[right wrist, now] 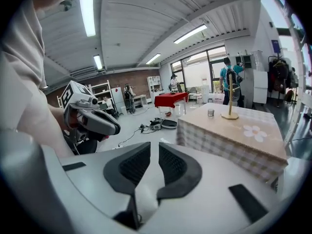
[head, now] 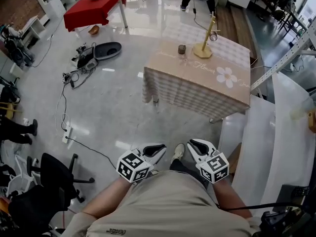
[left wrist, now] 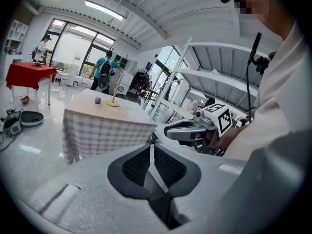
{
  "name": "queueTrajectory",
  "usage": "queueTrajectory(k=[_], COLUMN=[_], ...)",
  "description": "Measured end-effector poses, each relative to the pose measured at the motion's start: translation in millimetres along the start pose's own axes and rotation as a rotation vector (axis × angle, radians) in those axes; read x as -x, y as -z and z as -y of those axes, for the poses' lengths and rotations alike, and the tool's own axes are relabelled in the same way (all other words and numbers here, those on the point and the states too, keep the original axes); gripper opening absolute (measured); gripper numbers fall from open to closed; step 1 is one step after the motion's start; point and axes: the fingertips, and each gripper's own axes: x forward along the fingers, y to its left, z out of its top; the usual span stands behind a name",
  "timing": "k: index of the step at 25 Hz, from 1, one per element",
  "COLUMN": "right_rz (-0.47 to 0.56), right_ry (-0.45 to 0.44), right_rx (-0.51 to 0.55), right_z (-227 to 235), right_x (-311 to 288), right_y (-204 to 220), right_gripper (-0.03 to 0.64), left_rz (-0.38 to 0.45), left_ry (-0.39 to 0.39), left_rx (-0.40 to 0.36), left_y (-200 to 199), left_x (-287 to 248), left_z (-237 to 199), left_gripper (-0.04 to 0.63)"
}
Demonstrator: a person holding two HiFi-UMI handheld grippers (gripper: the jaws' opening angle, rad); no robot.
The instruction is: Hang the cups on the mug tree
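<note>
Head view: finds left gripper (head: 157,150) and right gripper (head: 194,147) at the waist, with cup (head: 181,49) upright beside tree (head: 206,38) on table (head: 197,95), well ahead, slightly right. Left gripper view: shows jaws together, empty. Right gripper view: shows jaws barely apart, empty — likely the nearer one.

The bench (head: 197,83) stands on a glossy pale floor (head: 113,107), draped in a checked cloth (head: 192,95) that hangs down its sides; the top is plain beige with a white flower (head: 226,76) printed near one edge. Two things rest on it, both toward the far end. A wooden mug tree (head: 208,37) stands upright on its round base. Near it, but apart from it, a small cup (head: 181,49) stands upright on the cloth. In the right gripper view the cup (right wrist: 210,112) looks like clear glass.
</note>
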Motion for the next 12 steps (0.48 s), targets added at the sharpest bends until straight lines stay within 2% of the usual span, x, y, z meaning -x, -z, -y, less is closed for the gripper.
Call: queueTrajectory(k=[3,4,12], right_rz=[0.012,0.016,0.013], right_ry=[0.005,0.005,0.054], right_rx=[0.006,0.007,-0.025], right_z=[48,64,176], right_x=[-11,-14,-8], right_y=[-19,-25,-35], right_gripper=[0.111,0.118,0.124], left_rz=[-0.003,0.0,0.012], left_ry=[-0.019,-0.026,-0.041], left_rx=[-0.032,-0.042,-0.063], left_y=[-37,-49,-122], left_x=[-35,-48,-143], left_z=[-19,-26,-70], left_gripper=[0.012,0.012,0.045])
